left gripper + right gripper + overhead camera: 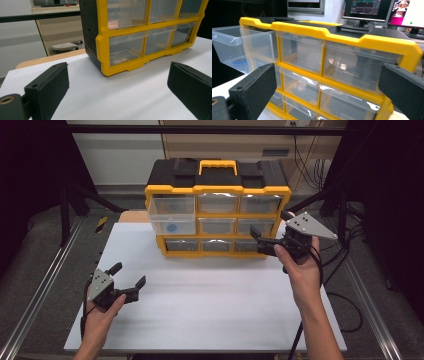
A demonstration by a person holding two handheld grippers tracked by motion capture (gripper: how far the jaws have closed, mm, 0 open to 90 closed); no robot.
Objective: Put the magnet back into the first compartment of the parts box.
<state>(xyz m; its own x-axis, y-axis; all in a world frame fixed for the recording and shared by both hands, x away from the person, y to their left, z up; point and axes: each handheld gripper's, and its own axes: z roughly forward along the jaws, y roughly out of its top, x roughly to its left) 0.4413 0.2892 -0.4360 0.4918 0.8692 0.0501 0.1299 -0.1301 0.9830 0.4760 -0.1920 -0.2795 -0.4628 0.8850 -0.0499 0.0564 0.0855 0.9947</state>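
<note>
- the yellow and black drawer cabinet [217, 210] stood upright at the far middle of the white counter [200, 310], its nine clear drawers facing the person.
- the top-left drawer [171, 213] was pulled well out of its slot, still seated in the frame; a small blue thing [171, 227] lay on its floor, too small to name.
- the other eight drawers sat flush in their slots, so judging by this the opening step looked done and the drawer had not yet been pushed back.
- the right gripper [271, 232] hovered at the cabinet's right front, near the middle and lower right drawers but touching none of them; its jaws were spread wide and held nothing.
- in the right gripper view the open drawer [242, 47] stuck out at the far left, well apart from those jaws.
- the left gripper [129, 279] rested low over the counter's near left, well apart from the cabinet, jaws spread and empty.
- in the left gripper view the cabinet's bottom-left corner [110, 70] lay ahead, with bare counter between.
- what seemed left: either taking out or leaving the blue thing, then closing that drawer; neither gripper was yet placed at it.
</note>
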